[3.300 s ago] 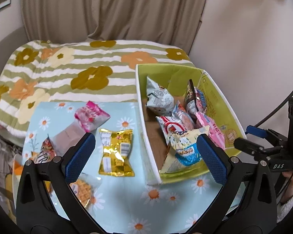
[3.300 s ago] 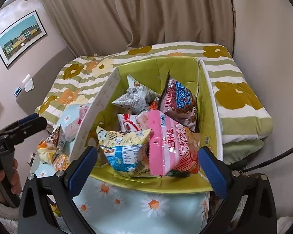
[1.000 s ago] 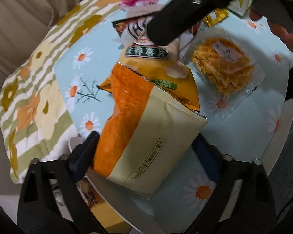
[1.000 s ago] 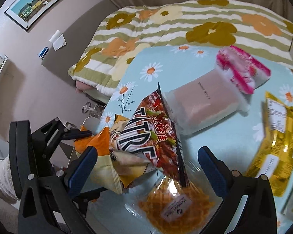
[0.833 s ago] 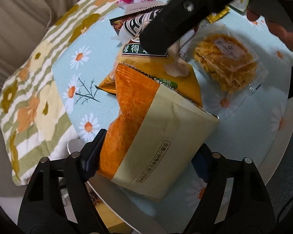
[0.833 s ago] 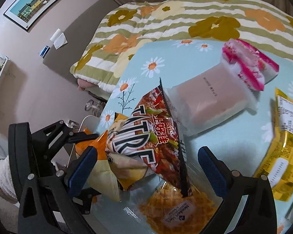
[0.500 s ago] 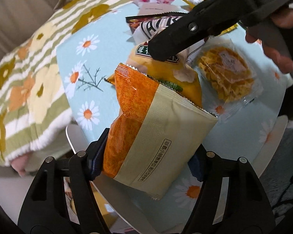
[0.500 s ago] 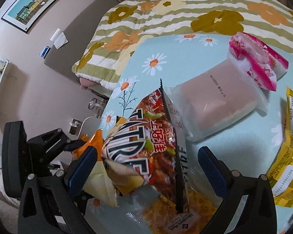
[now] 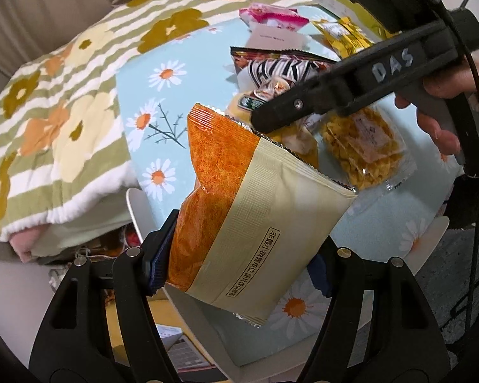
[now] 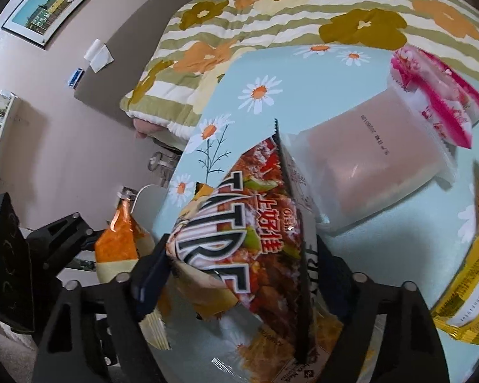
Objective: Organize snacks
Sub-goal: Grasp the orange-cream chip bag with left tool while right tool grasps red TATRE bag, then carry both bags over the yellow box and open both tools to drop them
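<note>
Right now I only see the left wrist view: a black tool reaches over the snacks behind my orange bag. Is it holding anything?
Observer: Yes. The right hand-held gripper is shut on a red chip bag with big black-and-white letters.
Visitor: Anything on the walls?
Observer: A framed picture of colourful houses hangs at the upper left of the right wrist view.
Visitor: Nothing else up there?
Observer: A white paper slip is stuck on the wall below the picture.
</note>
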Available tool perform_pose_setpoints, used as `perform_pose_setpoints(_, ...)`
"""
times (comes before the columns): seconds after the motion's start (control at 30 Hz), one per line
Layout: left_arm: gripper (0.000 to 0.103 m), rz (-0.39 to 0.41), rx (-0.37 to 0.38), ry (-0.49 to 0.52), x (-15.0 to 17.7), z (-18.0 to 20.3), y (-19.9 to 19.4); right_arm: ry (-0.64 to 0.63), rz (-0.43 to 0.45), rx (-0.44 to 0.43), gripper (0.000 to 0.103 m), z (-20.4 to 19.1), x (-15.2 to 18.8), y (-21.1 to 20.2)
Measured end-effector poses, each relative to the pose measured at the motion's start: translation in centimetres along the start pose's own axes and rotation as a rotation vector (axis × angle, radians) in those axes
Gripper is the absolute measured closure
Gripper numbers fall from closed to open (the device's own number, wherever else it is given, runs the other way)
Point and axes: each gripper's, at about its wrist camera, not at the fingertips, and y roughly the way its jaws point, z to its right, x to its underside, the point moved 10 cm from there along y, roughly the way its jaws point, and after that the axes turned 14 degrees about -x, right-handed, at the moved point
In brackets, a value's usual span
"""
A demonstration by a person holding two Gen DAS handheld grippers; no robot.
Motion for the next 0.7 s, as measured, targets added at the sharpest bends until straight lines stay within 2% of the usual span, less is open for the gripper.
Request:
perform_pose_setpoints(0.1,0.036,0.011,-0.006,-0.022,-0.3,-0.6,-0.8,-0.023,0.022,-0.003,0.035,-1.1,-0.1,-0.9)
perform_pose_setpoints(0.37,0.036,0.083,-0.017,-0.088,-2.0,-2.5,-4.9,-0.078,0.125,0.025,0.035,-3.9,-1.0,-5.5)
perform_pose_setpoints(0.57,0.036,0.159,0.009,-0.100,-5.4,-3.4,-8.2,-0.091,0.225,0.093,0.035,-5.2,-1.9,-11.2)
perform_pose_setpoints(0.7,0.036,0.214,0.017,-0.076,-9.2,-3.0,-10.5,-0.097,0.305,0.129,0.035,-5.6,-2.4,-16.1)
